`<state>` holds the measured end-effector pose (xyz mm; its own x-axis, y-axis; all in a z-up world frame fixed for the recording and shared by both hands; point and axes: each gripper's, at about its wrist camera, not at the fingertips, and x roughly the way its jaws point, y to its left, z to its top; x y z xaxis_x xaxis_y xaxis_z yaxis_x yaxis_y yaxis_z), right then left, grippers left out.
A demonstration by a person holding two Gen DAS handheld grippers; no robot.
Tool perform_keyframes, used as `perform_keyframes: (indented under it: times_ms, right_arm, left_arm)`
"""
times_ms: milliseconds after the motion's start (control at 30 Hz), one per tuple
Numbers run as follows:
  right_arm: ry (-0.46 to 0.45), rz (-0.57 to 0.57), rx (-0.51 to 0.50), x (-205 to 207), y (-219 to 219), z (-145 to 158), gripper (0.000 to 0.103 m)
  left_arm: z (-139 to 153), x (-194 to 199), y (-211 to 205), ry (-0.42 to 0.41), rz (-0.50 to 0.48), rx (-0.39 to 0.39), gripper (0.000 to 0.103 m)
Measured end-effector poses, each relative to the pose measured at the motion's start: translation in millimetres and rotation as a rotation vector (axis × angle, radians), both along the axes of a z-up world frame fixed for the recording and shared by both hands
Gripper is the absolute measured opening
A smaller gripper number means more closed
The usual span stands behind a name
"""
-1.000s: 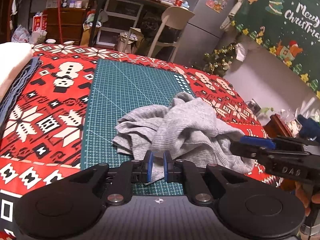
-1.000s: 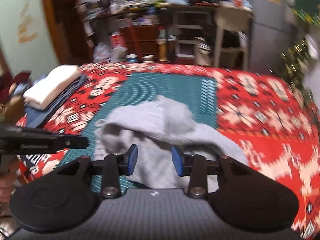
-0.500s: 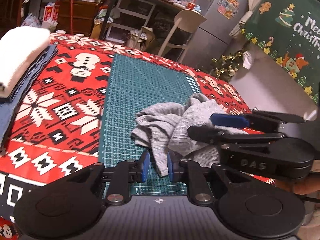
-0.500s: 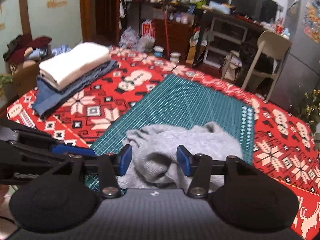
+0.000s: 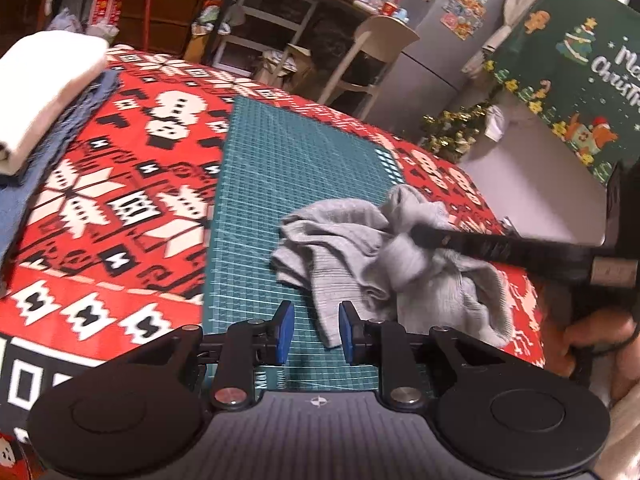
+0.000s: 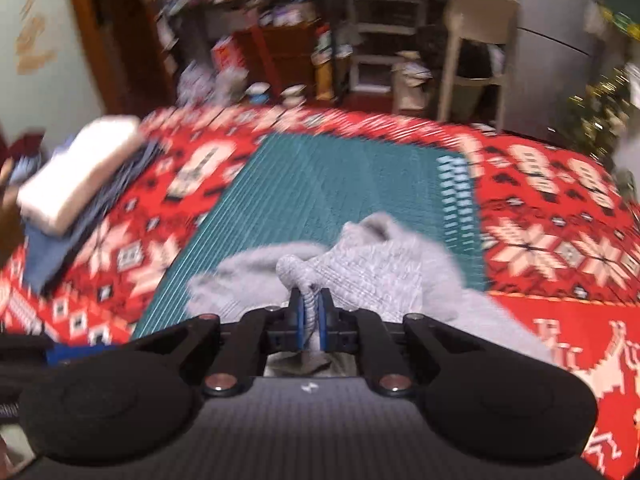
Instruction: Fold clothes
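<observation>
A crumpled grey knit garment point(image 5: 360, 252) lies on the green cutting mat point(image 5: 288, 160), near its front right corner. My left gripper point(image 5: 314, 330) is open just above the mat's front edge, with a hanging corner of the garment beside its right finger, not clamped. My right gripper point(image 6: 309, 316) is shut on a bunched fold of the grey garment point(image 6: 360, 268). In the left wrist view the right gripper point(image 5: 404, 236) reaches in from the right into the middle of the garment.
A red, white and black patterned cloth point(image 5: 120, 200) covers the table. A stack of folded clothes, white on blue point(image 5: 36, 92), sits at the far left and also shows in the right wrist view point(image 6: 76, 176). A chair point(image 5: 368, 56) and shelves stand beyond the table.
My left gripper opened and let go of the garment's edge. My right gripper moved onto the garment and shut on a fold of it.
</observation>
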<state>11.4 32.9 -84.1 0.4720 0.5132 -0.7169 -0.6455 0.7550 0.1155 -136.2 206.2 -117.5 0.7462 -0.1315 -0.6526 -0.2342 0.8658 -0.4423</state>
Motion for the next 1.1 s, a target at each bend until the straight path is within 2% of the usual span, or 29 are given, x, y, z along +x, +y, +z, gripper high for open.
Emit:
perform_keyframes:
  times_ms: [200, 367, 500, 600, 800, 900, 1033, 1100]
  right_arm:
    - [0.034, -0.160, 0.124, 32.5, -64.1, 21.8, 0.007]
    - [0.072, -0.286, 0.205, 53.6, -113.6, 20.3, 0.007]
    - [0.097, -0.362, 0.248, 66.7, -143.4, 11.5, 0.007]
    - [0.105, -0.406, 0.260, 76.0, -160.6, 5.1, 0.007]
    - [0.130, -0.460, 0.292, 95.3, -188.3, -5.1, 0.007]
    - [0.146, -0.469, 0.306, 103.1, -196.8, -11.0, 0.007]
    - [0.163, -0.473, 0.332, 106.8, -203.5, -18.3, 0.007]
    - [0.167, -0.472, 0.337, 106.9, -204.5, -21.3, 0.007]
  left_arm:
    - [6.9, 23.7, -33.9, -0.007, -0.125, 0.017, 0.025]
    - [10.8, 51.7, -78.6, -0.014, -0.264, 0.054, 0.029]
    - [6.9, 69.9, -112.4, -0.005, -0.355, 0.116, 0.035]
    - [2.4, 83.9, -129.5, 0.026, -0.389, 0.143, 0.037]
    - [-0.6, 108.5, -155.6, 0.036, -0.463, 0.105, 0.045]
    - [-6.0, 119.9, -170.7, 0.051, -0.498, 0.112, 0.050]
    - [-21.2, 137.1, -187.6, 0.105, -0.508, 0.126, 0.050]
    - [-28.0, 143.7, -190.2, 0.123, -0.494, 0.123, 0.045]
